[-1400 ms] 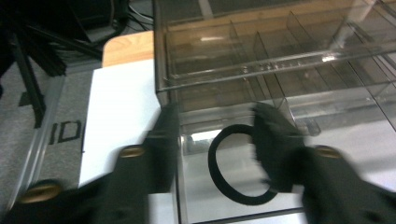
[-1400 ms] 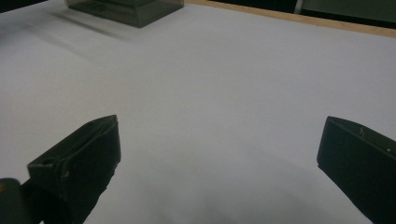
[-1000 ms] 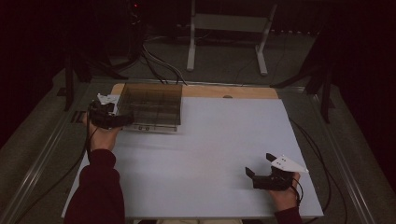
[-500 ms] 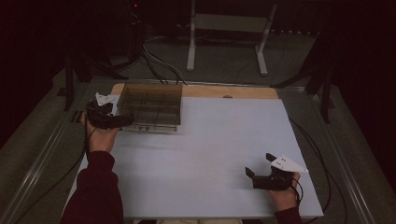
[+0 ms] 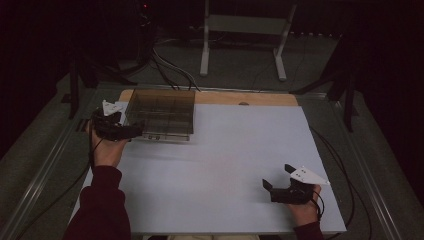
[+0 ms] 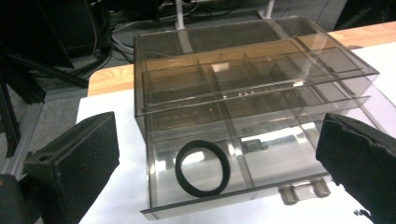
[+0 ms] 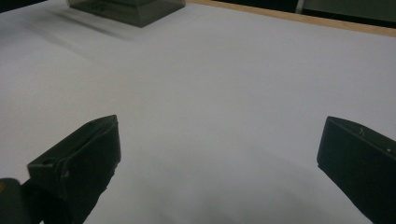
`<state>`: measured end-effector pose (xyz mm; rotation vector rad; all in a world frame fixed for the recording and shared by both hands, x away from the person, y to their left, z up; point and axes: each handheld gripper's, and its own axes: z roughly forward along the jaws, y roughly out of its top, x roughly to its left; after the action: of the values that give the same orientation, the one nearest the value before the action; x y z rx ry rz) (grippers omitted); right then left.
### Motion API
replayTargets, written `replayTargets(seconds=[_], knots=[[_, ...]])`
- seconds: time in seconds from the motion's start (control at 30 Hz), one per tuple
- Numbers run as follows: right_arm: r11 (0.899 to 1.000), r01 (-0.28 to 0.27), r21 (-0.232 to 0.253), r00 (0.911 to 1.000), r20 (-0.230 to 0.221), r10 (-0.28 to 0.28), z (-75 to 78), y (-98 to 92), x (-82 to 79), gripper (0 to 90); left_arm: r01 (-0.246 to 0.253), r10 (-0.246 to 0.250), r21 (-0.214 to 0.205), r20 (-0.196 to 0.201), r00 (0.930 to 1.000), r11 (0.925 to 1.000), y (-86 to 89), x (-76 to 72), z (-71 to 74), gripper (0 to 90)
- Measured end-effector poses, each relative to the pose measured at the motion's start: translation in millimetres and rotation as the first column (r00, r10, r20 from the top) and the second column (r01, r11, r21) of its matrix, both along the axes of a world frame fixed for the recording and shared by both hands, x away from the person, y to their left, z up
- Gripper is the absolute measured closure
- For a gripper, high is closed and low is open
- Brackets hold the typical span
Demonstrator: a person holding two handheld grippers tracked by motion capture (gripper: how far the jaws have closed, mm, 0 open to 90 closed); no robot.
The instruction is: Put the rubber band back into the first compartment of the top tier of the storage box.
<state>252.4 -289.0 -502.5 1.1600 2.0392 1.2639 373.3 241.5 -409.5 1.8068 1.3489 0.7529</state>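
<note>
Smoky clear drawer box (image 6: 243, 116) on white surface (image 5: 225, 170) — bottom drawer out, black ring (image 6: 202, 168) inside. Left gripper (image 6: 219, 163) fingers apart; right gripper (image 7: 219, 172) fingers apart.

Dim, grainy frames — dark surroundings, white table (image 5: 220, 170) softly lit — mild blur.

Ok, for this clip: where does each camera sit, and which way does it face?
High view: above the person's side, facing forward and down on the table; both forearms, left gripper, right gripper.
Left gripper view: rides that gripper, faces the clear drawer box holding a black ring; two open jaws.
Right gripper view: low, faces across bare table; open jaws.
Shared: the box appears in all three.
</note>
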Motion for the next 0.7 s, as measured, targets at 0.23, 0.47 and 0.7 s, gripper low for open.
replayTargets(seconds=[0.23, 0.47, 0.7], knots=[[1.000, -0.001, 0.001, 1.0000, 0.002, 0.001, 0.1, -0.1, 0.0, 0.0, 0.037, -0.037, 0.003, 0.014, 0.9992, 0.9993, -5.7, -8.9, 3.8, 0.5], [1.000, -0.002, 0.000, 1.0000, 0.002, 0.002, 0.0, 0.3, 0.1, 0.0, 0.068, -0.068, 0.010, 0.024, 0.9974, 0.9977, -11.0, -17.3, 5.5, 0.5], [1.000, -0.003, 0.002, 1.0000, 0.002, 0.003, 0.0, 0.4, 0.0, 0.0, 0.099, -0.100, 0.009, 0.042, 0.9941, 0.9950, -16.0, -27.1, 6.5, 0.5]])
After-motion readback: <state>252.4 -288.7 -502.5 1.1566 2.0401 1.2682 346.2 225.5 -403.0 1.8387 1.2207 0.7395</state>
